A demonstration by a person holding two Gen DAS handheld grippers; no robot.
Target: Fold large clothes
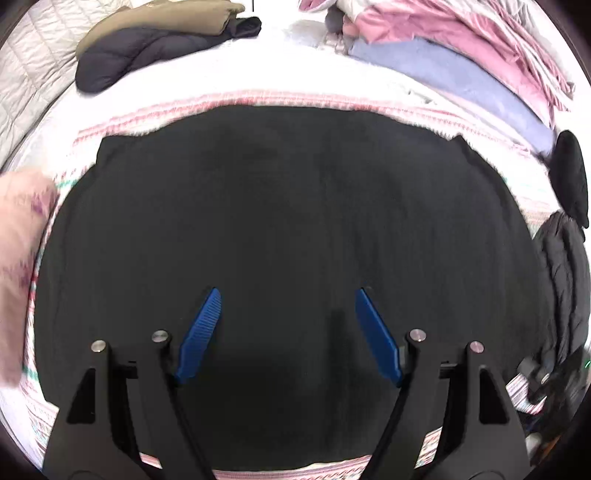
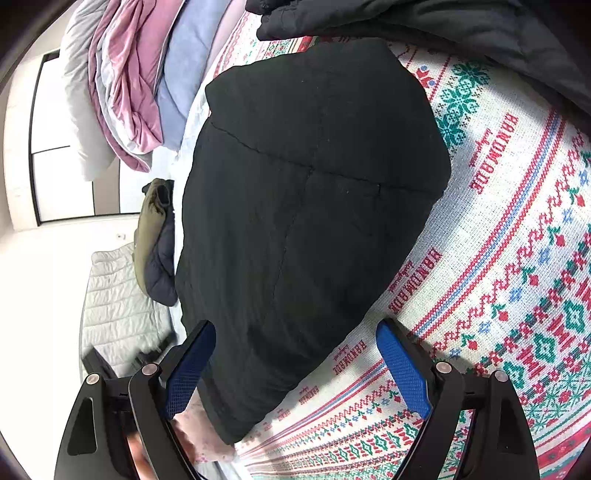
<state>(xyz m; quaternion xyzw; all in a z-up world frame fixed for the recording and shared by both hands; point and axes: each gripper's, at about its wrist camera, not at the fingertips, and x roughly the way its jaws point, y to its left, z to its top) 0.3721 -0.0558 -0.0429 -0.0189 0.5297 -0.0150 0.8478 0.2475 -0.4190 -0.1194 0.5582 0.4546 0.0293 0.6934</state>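
Directly beneath both grippers' spread fingers lies the black garment

The black garment covers most of the patterned blanket beneath it in the left wrist view. A blurred pink shape at that view's left edge cannot be identified. The dark puffer jacket is cut off by the right wrist view's top edge.

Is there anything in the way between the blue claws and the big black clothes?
No, nothing visible. The black garment lies flat on the patterned blanket, bare under the open left gripper and right gripper.
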